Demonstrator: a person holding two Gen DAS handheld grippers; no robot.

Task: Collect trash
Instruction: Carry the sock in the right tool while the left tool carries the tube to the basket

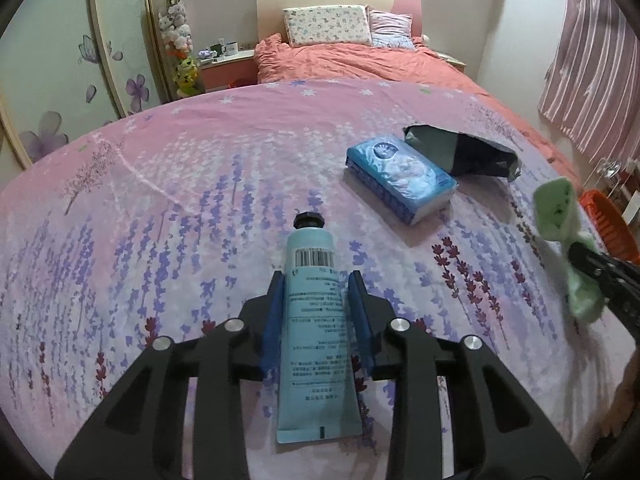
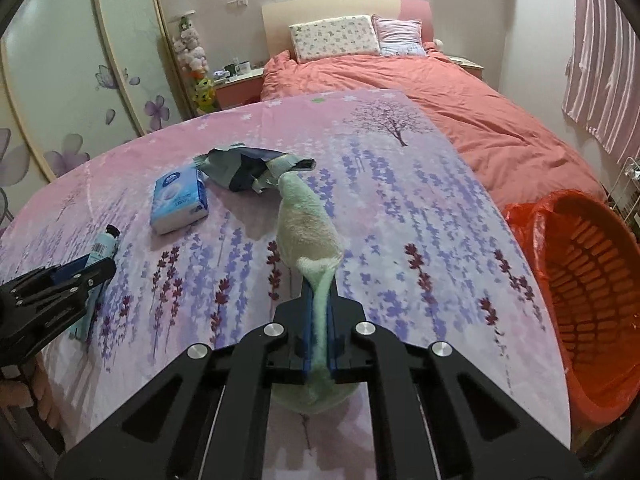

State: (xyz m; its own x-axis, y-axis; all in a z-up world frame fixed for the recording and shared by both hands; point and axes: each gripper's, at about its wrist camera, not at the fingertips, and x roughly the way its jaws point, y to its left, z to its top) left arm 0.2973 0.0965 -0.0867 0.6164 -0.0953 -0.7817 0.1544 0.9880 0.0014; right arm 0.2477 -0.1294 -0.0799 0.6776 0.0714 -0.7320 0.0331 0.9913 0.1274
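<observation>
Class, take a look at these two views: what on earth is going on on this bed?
A person is clearing items off a flowered bedsheet with a claw in each hand. The left claw straddles a blue tube lying on the sheet. The right claw is shut on a green cloth. A tissue pack and a grey bag lie untouched farther back. An orange basket lined with a red bag stands beside the bed.

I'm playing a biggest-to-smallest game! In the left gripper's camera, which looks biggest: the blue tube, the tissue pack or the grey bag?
1. Blue tube, though it's nearest the camera, so that's unsure.
2. Tissue pack and grey bag look about alike.
</observation>
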